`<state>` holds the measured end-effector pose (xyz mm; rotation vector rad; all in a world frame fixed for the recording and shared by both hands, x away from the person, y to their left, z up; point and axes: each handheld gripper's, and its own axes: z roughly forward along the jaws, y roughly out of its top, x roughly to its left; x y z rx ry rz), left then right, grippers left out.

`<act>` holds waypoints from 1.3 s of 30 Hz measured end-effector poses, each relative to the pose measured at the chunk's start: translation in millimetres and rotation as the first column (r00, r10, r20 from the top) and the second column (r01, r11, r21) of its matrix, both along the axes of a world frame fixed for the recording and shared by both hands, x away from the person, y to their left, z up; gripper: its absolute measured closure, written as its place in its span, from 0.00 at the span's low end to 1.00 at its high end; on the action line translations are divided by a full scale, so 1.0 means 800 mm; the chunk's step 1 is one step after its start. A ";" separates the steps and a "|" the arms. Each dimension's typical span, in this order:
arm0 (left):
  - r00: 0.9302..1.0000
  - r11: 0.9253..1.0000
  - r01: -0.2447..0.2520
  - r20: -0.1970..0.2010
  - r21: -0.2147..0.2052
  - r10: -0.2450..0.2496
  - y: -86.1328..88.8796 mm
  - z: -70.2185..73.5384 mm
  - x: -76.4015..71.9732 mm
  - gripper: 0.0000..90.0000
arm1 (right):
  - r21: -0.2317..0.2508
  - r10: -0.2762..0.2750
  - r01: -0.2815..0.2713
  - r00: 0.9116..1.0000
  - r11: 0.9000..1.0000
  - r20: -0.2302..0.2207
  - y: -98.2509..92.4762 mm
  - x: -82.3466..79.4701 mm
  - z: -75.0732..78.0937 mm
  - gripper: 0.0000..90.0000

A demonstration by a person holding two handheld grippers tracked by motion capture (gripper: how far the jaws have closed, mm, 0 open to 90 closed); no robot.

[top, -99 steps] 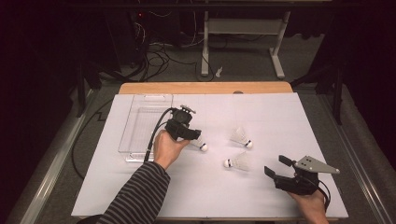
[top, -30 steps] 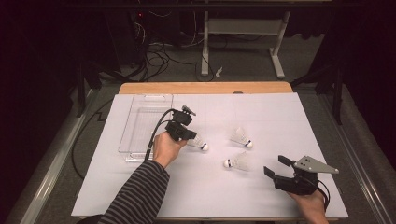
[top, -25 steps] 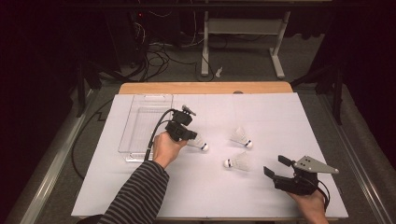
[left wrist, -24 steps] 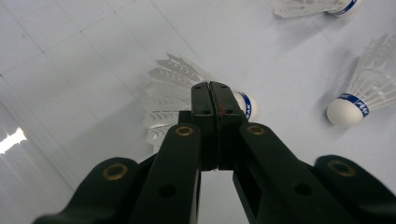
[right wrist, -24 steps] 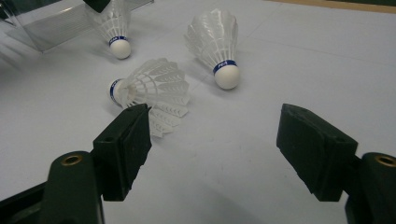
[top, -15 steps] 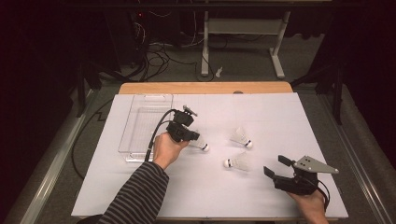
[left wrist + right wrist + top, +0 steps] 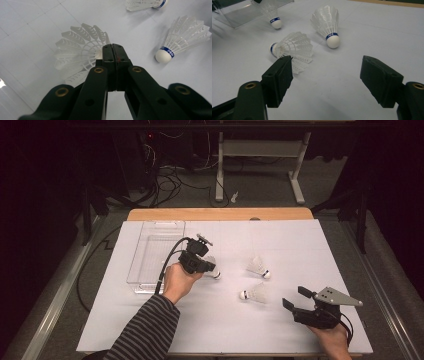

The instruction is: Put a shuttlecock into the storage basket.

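Little has shifted since the earlier frames: the left hand-held gripper [image 7: 209, 268] has only edged slightly over the white surface [image 7: 300, 250], and the right hand-held gripper [image 7: 293, 298] has kept its place. The left jaws are pressed together, clamped on the feather skirt of a shuttlecock [image 7: 77, 56] just right of the clear plastic tray [image 7: 152, 251]. The right jaws stand wide apart with nothing between them, near the front edge. Two more shuttlecocks [image 7: 258, 265] [image 7: 254, 294] lie between both hands.
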<state>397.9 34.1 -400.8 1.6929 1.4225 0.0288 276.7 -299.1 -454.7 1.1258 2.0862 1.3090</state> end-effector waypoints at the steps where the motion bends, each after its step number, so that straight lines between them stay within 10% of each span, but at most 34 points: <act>1: 1.000 1.000 0.000 0.000 0.000 0.000 0.000 0.000 0.000 1.00 | 0.000 0.000 0.000 1.000 1.000 0.000 0.000 0.000 0.000 0.30; 39: 0.999 0.999 0.023 0.050 -0.038 -0.021 0.009 0.021 -0.019 1.00 | 0.009 -0.012 0.012 1.000 1.000 0.004 -0.002 0.000 0.001 0.30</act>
